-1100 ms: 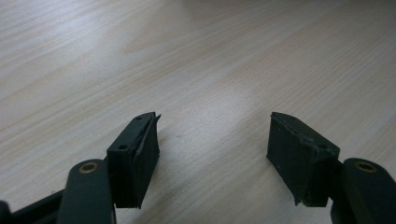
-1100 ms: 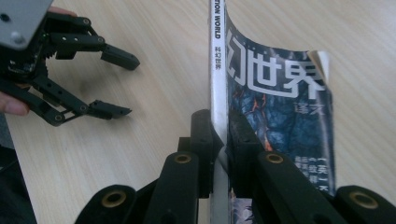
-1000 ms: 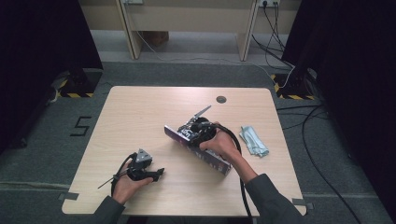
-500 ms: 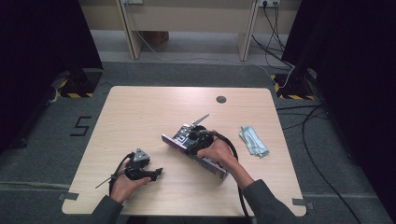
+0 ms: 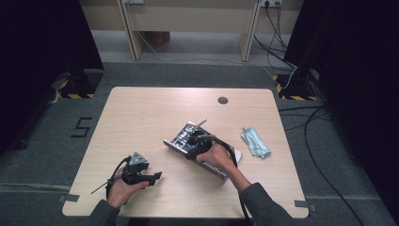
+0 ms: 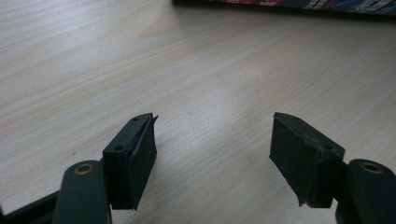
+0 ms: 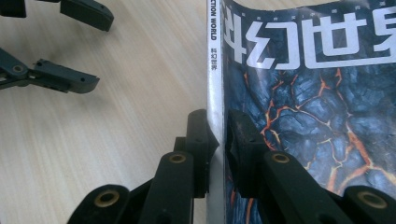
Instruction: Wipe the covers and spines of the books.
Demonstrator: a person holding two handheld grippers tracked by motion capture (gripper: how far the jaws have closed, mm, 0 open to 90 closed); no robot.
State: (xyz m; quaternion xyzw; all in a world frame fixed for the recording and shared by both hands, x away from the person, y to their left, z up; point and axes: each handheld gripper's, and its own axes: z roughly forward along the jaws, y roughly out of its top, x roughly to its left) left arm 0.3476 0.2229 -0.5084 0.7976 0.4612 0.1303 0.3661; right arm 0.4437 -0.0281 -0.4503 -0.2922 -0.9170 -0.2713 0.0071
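Risk of a slip. Only a thin pinch by the right gripper (image 7: 222,135) on the white spine edge of the magazine (image 7: 317,93). Just now opening a tiny bit, with the spine between the two pads and both pads touching it. Any looser, and down flops the magazine, or out from the grip sideways.

Risk of a bend or a tear too. Soft paper, many pages, all that weight hanging from one edge. Bad to pull fast or twist hard. Might also fan open and spill its pages across the wood.

Risk of a bump. Close by in the right gripper view, the black jaws of the left gripper (image 5: 157,176). Spread wide over bare table (image 5: 141,117), holding nothing. Easy to knock into with a quick swing that way.

Off to the right, a small light blue cloth (image 5: 256,142), well apart from the magazine. Little danger there.

Now the look of the magazine. Near the middle of the table, a bit to the right, under the right hand. Flat and thin. Shiny cover, dark blue rock with glowing orange cracks. Big white letters across the top. Narrow white spine with small black print.
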